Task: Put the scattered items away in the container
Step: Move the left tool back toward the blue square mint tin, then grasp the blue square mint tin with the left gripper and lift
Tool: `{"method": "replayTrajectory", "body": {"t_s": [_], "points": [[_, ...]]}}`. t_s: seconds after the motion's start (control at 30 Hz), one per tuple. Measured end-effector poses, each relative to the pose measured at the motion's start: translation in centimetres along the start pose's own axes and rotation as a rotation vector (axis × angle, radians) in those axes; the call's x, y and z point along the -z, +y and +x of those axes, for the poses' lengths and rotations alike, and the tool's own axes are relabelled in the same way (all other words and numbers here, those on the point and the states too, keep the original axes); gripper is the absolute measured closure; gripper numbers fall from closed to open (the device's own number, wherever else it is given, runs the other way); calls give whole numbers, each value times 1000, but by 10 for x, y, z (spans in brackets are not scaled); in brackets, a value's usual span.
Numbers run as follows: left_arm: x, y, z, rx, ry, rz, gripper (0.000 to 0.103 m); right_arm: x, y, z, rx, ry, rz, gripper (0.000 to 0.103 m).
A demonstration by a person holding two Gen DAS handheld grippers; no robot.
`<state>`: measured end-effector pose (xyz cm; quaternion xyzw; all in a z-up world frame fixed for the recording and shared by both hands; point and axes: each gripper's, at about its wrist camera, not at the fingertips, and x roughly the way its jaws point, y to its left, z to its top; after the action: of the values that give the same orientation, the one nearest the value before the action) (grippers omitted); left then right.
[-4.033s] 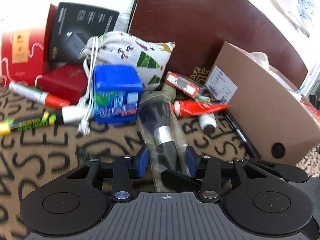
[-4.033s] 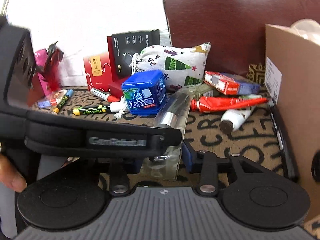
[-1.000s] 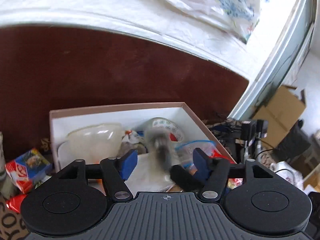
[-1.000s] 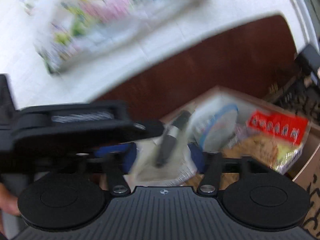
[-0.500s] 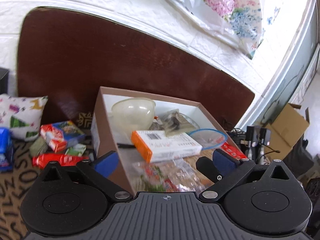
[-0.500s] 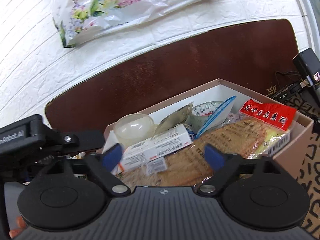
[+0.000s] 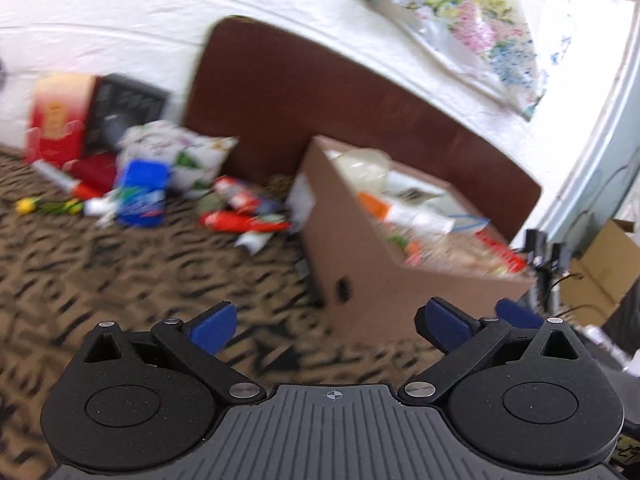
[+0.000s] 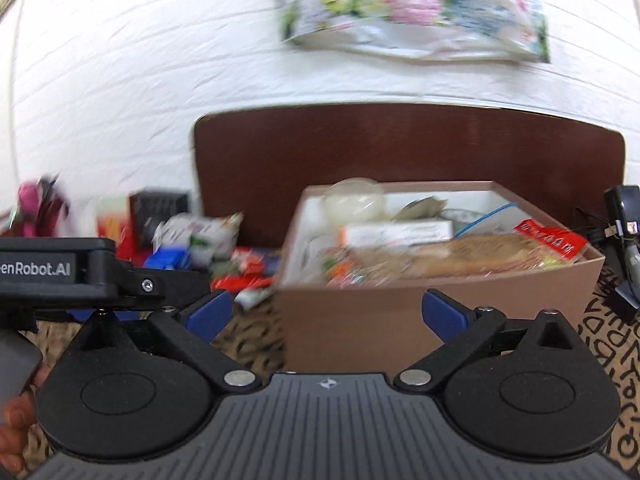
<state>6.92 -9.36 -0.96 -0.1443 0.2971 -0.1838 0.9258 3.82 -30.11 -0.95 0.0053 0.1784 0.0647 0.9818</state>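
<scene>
The brown cardboard box (image 7: 360,280) stands on the patterned mat, filled with packets, an orange-and-white carton and a pale bowl; it also fills the middle of the right wrist view (image 8: 360,320). Left of it lie the scattered items: a blue box (image 7: 140,196), a red tube (image 7: 244,222), a white bottle (image 7: 252,240), a Christmas-print pouch (image 7: 180,156) and markers (image 7: 60,180). My left gripper (image 7: 328,326) hangs open and empty in front of the box's near corner. My right gripper (image 8: 326,312) faces the box's front wall, its jaws opening with nothing between them.
A dark brown headboard (image 7: 360,100) rises behind the box, with a flowered plastic bag (image 7: 472,20) on the white wall above. Red (image 7: 56,120) and black (image 7: 128,100) cartons stand at the back left. Cables and another cardboard box (image 7: 600,264) are at the right.
The bagged brush held over the box a second ago has left both grippers. Both sets of jaws have spread wide, and both grippers have drawn back from the box, the left one swinging leftward.
</scene>
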Motion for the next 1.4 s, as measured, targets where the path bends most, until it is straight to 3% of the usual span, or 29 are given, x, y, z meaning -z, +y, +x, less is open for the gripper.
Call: {"method": "replayTrajectory", "body": {"t_s": [0.27, 0.47, 0.77, 1.07, 1.4], "points": [[21, 51, -33, -154, -12, 44, 0, 30, 64, -3, -96, 61, -97, 1], [18, 94, -34, -203, -15, 12, 0, 38, 98, 14, -195, 98, -120, 1], [-3, 132, -4, -244, -26, 79, 0, 41, 125, 70, -178, 152, -186, 2], [-44, 151, 39, -190, -44, 115, 6, 26, 150, 132, -185, 143, -249, 6], [-80, 165, 100, -94, -83, 117, 16, 14, 168, 209, -231, 174, -317, 25]]}}
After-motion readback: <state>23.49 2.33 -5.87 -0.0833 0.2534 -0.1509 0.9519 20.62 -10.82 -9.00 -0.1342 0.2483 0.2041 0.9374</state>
